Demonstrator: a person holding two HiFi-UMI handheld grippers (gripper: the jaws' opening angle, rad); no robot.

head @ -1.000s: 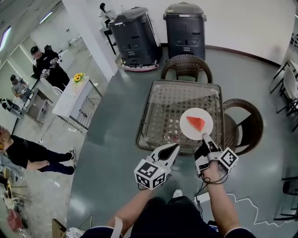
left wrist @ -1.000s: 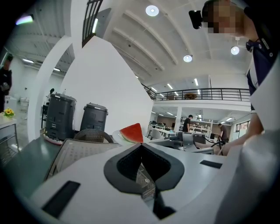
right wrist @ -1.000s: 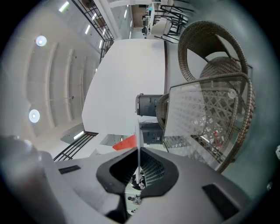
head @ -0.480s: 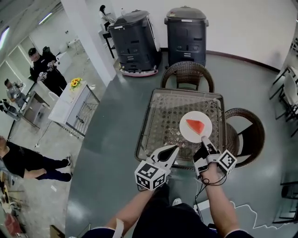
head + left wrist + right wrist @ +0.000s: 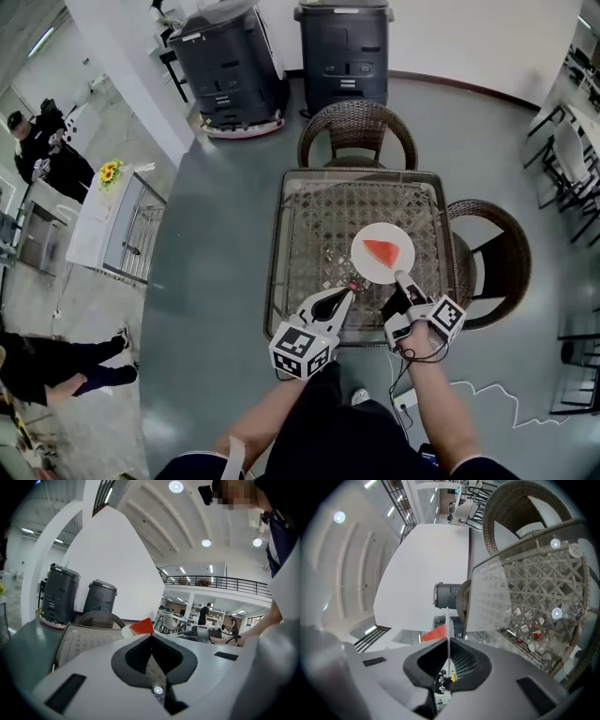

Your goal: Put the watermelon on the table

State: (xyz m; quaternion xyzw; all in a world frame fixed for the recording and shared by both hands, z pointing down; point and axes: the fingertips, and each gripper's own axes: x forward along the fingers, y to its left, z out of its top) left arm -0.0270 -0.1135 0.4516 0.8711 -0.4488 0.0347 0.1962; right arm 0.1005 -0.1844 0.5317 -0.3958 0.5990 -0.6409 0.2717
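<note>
Both forearms reach forward and down from the body, elbows tucked, wrists close together at the near edge of the table (image 5: 314, 225). The right gripper (image 5: 401, 279) points ahead over that edge, its jaws pinched shut on the near rim of the plate (image 5: 367, 267); in the right gripper view the plate (image 5: 448, 620) shows edge-on as a thin white line running straight into the closed jaws of the right gripper (image 5: 449, 641). The left gripper (image 5: 348, 295) angles in towards the right one, just beside the plate but apart from it, and the left gripper view shows its jaws pressed together on nothing (image 5: 151, 637).

The table is square with rounded corners, a clear glass top over open woven wicker. Two round-backed wicker chairs (image 5: 357, 127) stand at its far and right sides. The plate is round, flat and plain white.

The watermelon (image 5: 380, 250) is a single wedge, bright red flesh, lying near the middle of the plate over the table's right half. From the left gripper it shows as a red triangle (image 5: 142, 626). I cannot tell whether the plate touches the glass.
</note>
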